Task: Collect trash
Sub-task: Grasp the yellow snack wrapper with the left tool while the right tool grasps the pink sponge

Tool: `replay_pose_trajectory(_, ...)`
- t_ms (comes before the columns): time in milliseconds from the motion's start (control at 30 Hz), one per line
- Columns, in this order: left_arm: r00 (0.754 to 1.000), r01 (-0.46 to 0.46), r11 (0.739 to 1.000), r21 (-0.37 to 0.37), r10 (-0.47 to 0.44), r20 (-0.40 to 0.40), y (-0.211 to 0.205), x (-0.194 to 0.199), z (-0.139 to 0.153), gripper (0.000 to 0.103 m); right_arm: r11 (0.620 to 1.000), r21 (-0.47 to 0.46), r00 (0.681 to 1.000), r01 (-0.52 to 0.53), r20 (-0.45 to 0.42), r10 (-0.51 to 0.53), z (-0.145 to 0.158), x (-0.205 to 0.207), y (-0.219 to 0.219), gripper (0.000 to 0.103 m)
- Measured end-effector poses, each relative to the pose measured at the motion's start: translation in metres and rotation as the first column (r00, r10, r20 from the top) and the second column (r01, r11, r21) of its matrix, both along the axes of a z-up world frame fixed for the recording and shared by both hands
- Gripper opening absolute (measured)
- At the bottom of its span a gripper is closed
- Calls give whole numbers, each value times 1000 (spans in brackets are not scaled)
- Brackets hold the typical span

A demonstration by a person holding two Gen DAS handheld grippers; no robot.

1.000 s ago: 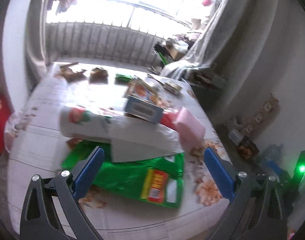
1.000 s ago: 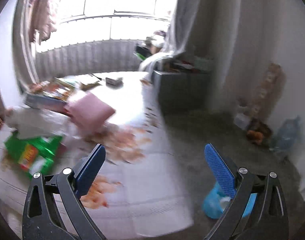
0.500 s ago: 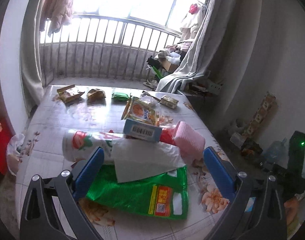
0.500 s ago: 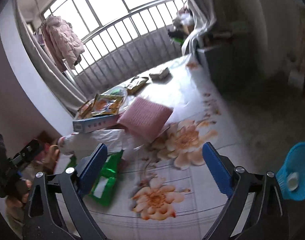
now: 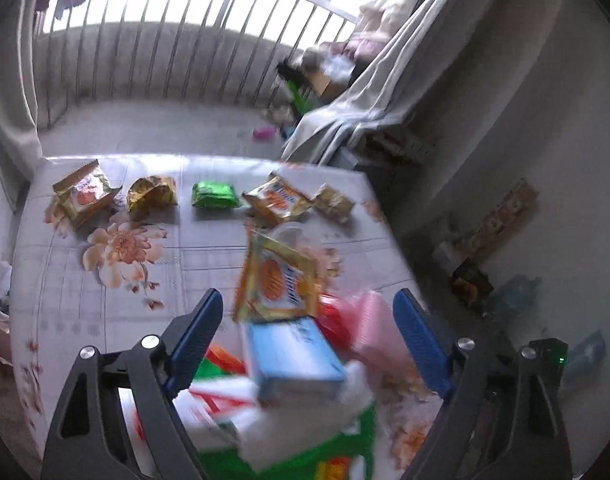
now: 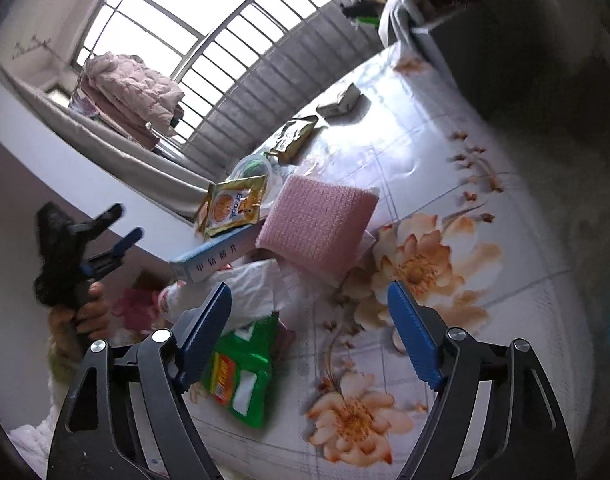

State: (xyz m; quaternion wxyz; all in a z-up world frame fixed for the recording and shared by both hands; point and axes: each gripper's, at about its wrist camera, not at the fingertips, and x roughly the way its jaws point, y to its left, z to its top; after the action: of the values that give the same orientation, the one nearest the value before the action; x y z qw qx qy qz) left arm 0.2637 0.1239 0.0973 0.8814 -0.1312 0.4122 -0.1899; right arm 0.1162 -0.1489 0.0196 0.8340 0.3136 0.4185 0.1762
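A floral-patterned surface (image 6: 445, 184) is seen strewn with trash, the main heap piled at its near edge: a green bag (image 6: 241, 372), a pink pad (image 6: 317, 224), a blue box (image 5: 293, 356) and an orange snack packet (image 5: 277, 280). More wrappers (image 5: 215, 195) are lined along the far edge. The left gripper (image 5: 309, 344) and right gripper (image 6: 309, 332) are held above the heap, jaws spread wide and empty. A single top item is best singled out and approached squarely, so neighbours are not dragged.
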Motion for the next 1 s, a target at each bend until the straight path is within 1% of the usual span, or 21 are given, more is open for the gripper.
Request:
replay_pose_trajectory(67,997,15,1000,17,-13,-82,0,30,-11,76,999,52,999,-1,-33,3,-6,13,-5,73)
replay_pose_trajectory(133,989,29,1000,11,-27,-148,2,54,-23,73,992,126,998,-11,-67,19,-15,30,-9,72)
replay_pose_trajectory(200,979,26,1000,-2,-26,-203,5,76,-35,73,984,177,996,-16,-87,31,-22,40,-11,72)
replay_pose_trajectory(233,976,24,1000,-7,-25,-215,7,83,-40,73,976,214,994,-27,-94,48,-27,49,-12,72)
replay_pose_trajectory(333,969,9,1000,-19,-13,-246,11,105,-55,72,964,266,992,-25,-115,57,-37,63,-14,72)
replay_pose_trajectory(400,964,-7,999,-44,-5,-267,15,115,-63,72,952,306,991,-16,-120,56,-44,72,-16,72)
replay_pose_trajectory(467,957,-19,997,-78,-4,-291,17,123,-73,68,940,341,989,-23,-131,71,-51,79,-17,72)
replay_pose_trajectory(533,952,-24,996,-88,-4,-305,17,128,-80,67,927,374,987,-34,-132,90,-56,83,-16,70)
replay_pose_trajectory(700,939,-25,995,-98,-10,-344,16,133,-100,62,924,376,987,-69,-111,119,-52,86,-11,70)
replay_pose_trajectory(767,937,-27,993,-113,-15,-350,16,133,-105,56,925,372,986,-81,-105,128,-51,86,-9,66)
replay_pose_trajectory(800,937,-26,993,-115,-16,-349,15,133,-106,54,924,372,986,-87,-103,134,-51,86,-7,65)
replay_pose_trajectory(867,938,-20,993,-115,-21,-346,15,133,-107,44,923,374,984,-90,-107,140,-52,87,-6,59)
replay_pose_trajectory(900,938,-19,993,-114,-22,-347,14,133,-108,41,923,375,984,-90,-111,141,-54,87,-5,56)
replay_pose_trajectory(967,938,-15,992,-122,-28,-345,14,131,-108,28,926,368,984,-80,-121,133,-57,89,-5,47)
replay_pose_trajectory(1000,939,-14,992,-123,-29,-343,13,131,-108,26,927,367,983,-74,-127,129,-57,90,-5,44)
